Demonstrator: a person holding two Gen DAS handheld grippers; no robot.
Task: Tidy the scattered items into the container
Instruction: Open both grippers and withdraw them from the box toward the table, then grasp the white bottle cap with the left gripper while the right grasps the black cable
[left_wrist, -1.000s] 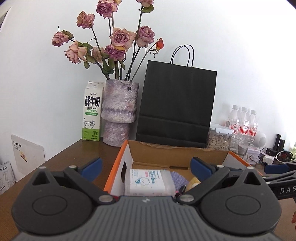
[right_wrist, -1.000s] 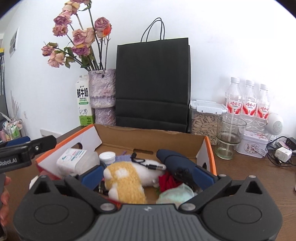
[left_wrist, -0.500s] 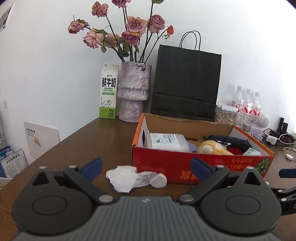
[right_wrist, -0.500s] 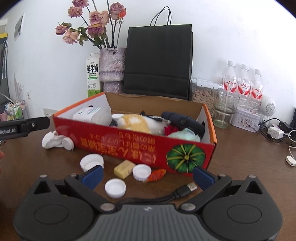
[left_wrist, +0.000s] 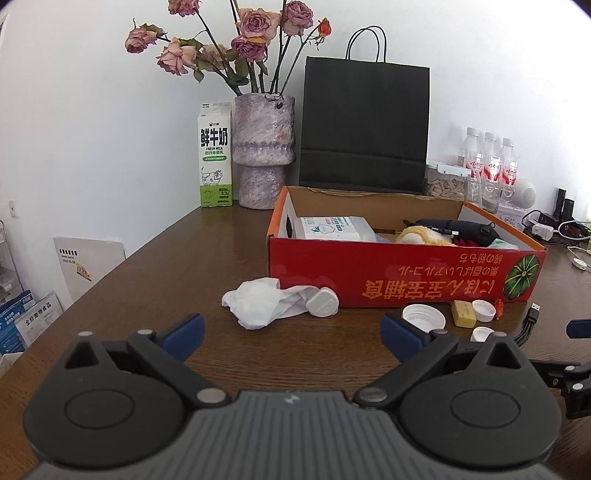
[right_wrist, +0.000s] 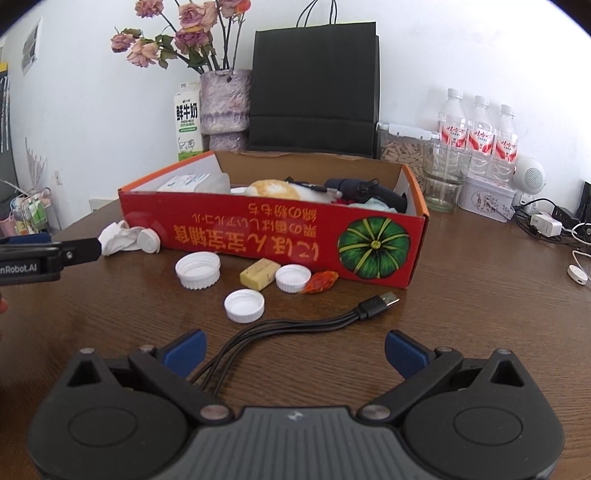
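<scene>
While both grippers are hovering w/ jaws spread wide & empty, the left gripper is facing a crumpled tissue near the red box. Right gripper is sitting over a black USB cable; white caps, a yellow block & an orange scrap are lying just near of the box front.

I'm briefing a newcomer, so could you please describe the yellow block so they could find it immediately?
Find the red box on the table. On the wood before its printed front lie three white caps; the yellow block sits between the two nearest the box, the only squared, butter-coloured piece.
</scene>
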